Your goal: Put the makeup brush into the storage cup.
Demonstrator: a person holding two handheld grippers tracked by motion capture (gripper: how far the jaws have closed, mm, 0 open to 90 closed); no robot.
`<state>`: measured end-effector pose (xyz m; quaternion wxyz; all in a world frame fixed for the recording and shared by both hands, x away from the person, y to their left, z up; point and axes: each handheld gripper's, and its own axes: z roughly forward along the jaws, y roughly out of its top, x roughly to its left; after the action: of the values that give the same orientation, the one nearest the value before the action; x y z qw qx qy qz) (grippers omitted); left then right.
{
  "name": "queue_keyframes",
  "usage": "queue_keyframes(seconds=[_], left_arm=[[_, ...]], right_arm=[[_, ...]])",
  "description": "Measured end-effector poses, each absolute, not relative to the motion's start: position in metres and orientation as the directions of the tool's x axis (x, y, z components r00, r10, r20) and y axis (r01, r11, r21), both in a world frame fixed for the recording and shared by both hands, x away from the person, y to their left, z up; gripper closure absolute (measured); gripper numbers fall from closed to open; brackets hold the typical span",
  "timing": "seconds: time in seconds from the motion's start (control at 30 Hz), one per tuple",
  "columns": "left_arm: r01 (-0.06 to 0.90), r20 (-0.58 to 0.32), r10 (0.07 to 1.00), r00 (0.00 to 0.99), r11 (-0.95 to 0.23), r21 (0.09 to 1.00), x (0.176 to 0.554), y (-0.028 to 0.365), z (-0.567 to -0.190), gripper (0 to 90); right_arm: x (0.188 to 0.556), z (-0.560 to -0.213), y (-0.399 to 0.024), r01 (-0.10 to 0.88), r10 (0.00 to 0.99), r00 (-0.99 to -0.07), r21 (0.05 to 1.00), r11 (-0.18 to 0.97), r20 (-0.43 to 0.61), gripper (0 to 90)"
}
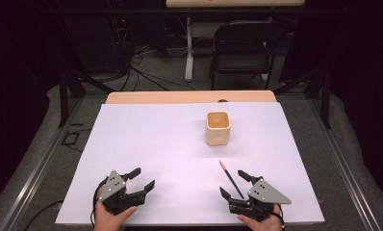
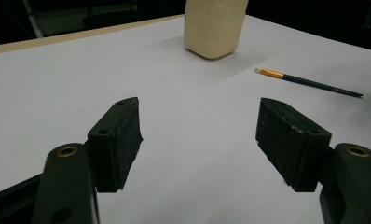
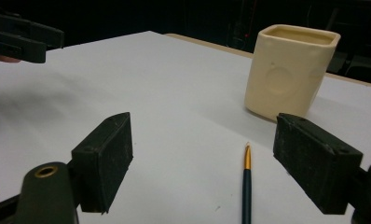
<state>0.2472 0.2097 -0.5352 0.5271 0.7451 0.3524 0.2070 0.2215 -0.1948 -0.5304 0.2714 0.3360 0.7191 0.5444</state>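
Pencil (image 1: pixel 231 179) lies flat on the white desk (image 1: pixel 146 144), dark green barrel with a gold band at the end that points toward the cup (image 1: pixel 218 128). The cream cup stands upright farther back, apart from the pencil, and its mouth looks empty from the high view.

Right hand-held gripper (image 1: pixel 236 184): jaws spread wide, nothing between the pads. It sits low over the near edge of the desk, and the near end of the pencil runs in between its jaws; in the right gripper view the pencil (image 3: pixel 245 186) lies between the two pads but closer to the right one, touching neither as far as I can tell.

Left hand-held gripper (image 1: pixel 144 177): jaws also wide apart, empty, resting near the front left of the desk, well away from the pencil and the cup. In the left gripper view the cup (image 2: pixel 215 25) and pencil (image 2: pixel 309 82) lie ahead and to the right.

Judged step: approach to the pencil, grasp not yet made. The likely aim is to drop it into the cup.

Next move calls for: lower the right jaws to the desk surface, centre them across the barrel, close squarely. The barrel is thin and round, so it may roll or slip from a skewed pinch. The left side has no evident job yet.
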Motion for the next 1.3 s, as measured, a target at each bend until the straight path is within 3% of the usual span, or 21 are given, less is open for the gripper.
queue_keyframes(seconds=[0.3, 1.0, 1.3], left_arm=[[0.305, -0.058, 0.736, 0.675, -0.206, 0.930, 0.249, 0.208, -0.535, 30.4], [0.320, -0.050, 0.748, 0.662, -0.221, 0.921, 0.246, 0.210, -0.533, 29.6], [0.355, -0.066, 0.756, 0.651, -0.226, 0.907, 0.245, 0.211, -0.534, 29.5]], right_arm=[[0.220, -0.531, -0.197, 0.221, 0.775, -0.632, 0.962, 0.162, 0.015, 24.2], [0.223, -0.529, -0.191, 0.272, 0.783, -0.623, 0.936, 0.223, -0.005, 26.2], [0.229, -0.524, -0.185, 0.342, 0.773, -0.634, 0.897, 0.281, -0.001, 27.4]])
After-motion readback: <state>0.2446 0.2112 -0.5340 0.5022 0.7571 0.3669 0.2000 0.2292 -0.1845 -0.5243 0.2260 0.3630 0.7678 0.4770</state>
